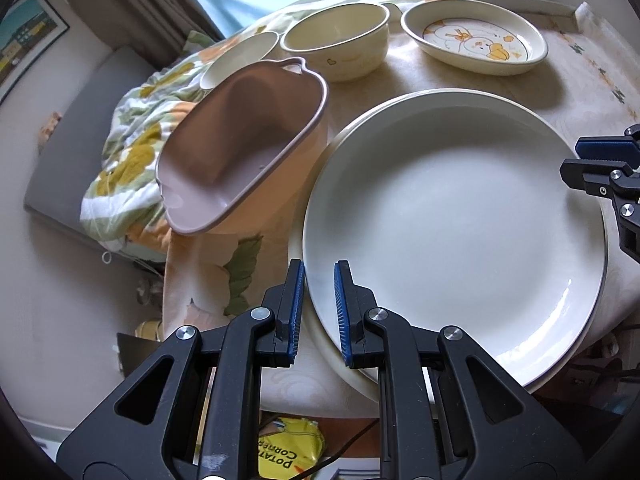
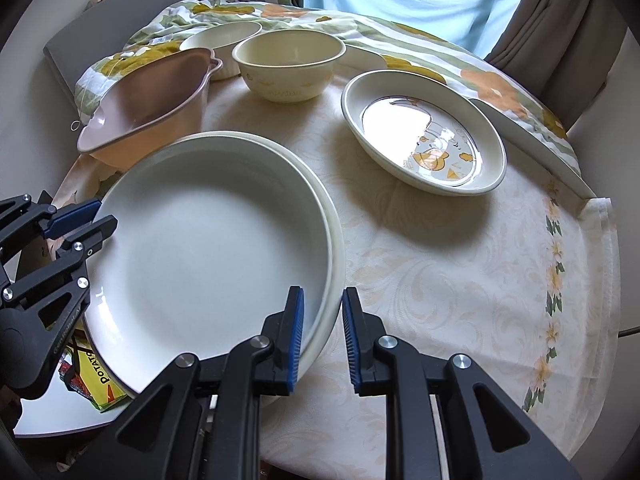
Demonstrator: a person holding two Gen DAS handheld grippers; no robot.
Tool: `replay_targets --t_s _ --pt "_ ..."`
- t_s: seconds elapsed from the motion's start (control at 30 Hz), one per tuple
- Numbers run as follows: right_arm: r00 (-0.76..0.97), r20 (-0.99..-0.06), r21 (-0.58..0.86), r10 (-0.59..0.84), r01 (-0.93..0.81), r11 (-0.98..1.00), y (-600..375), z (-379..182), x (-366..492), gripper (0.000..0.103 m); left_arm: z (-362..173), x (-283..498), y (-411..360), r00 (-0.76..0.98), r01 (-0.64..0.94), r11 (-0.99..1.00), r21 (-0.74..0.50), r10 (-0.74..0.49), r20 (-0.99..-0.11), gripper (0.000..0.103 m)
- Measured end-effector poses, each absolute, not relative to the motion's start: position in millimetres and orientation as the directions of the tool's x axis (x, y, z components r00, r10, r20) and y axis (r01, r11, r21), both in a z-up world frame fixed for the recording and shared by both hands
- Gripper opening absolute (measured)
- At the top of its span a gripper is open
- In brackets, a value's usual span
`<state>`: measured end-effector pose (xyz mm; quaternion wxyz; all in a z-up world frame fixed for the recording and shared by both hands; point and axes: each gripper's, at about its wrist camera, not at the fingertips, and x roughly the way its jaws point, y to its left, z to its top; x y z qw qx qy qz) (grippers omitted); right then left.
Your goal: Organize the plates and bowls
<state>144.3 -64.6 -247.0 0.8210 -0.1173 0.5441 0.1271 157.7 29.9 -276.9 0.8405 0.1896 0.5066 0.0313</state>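
Note:
A large white plate (image 1: 452, 224) lies on a second cream plate (image 1: 320, 344) at the table's near edge; the pair also shows in the right wrist view (image 2: 208, 248). My left gripper (image 1: 319, 312) straddles the stack's left rim with jaws apart. My right gripper (image 2: 323, 334) straddles the right rim, also apart. Behind stand a pink handled dish (image 1: 240, 148), a cream bowl (image 1: 340, 44), a small ribbed bowl (image 1: 240, 58) and a duck-pattern dish (image 1: 476, 40).
A flowered cloth (image 2: 440, 272) covers the round table. A bunched floral blanket (image 1: 128, 152) lies at the left edge. A white tray edge (image 2: 532, 144) runs along the right. A yellow snack bag (image 1: 288, 452) lies below the table.

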Motion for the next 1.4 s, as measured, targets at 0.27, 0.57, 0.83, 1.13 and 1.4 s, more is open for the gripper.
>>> replay_targets --t_s 0.27,0.57,0.83,1.13,1.4 --pt "0.376 -0.923 -0.045 0.085 -0.323 0.945 -66 -247 144 0.018 -277 159 30 0.475 0.14 0.932 0.335 0.234 -0.848 0.017" --pt "0.367 -0.92 0.04 0.139 -0.267 0.963 -77 -241 144 0.018 -267 156 20 0.484 0.174 0.936 0.306 0.19 -0.854 0.066" --pt "0.449 -0.864 0.161 0.226 -0.178 0.971 -130 -170 145 0.018 -175 167 16 0.573 0.189 0.975 0.121 -0.01 -0.82 0.068" --pt "0.513 -0.796 0.277 0.323 -0.165 0.946 -209 -116 206 0.102 -145 249 -17 0.557 0.143 0.97 -0.195 -0.242 -0.795 0.103" --pt "0.375 -0.845 0.301 0.38 -0.254 0.919 -254 -168 298 0.102 -220 303 -47 0.452 -0.049 0.958 -0.281 -0.23 -0.862 0.086"
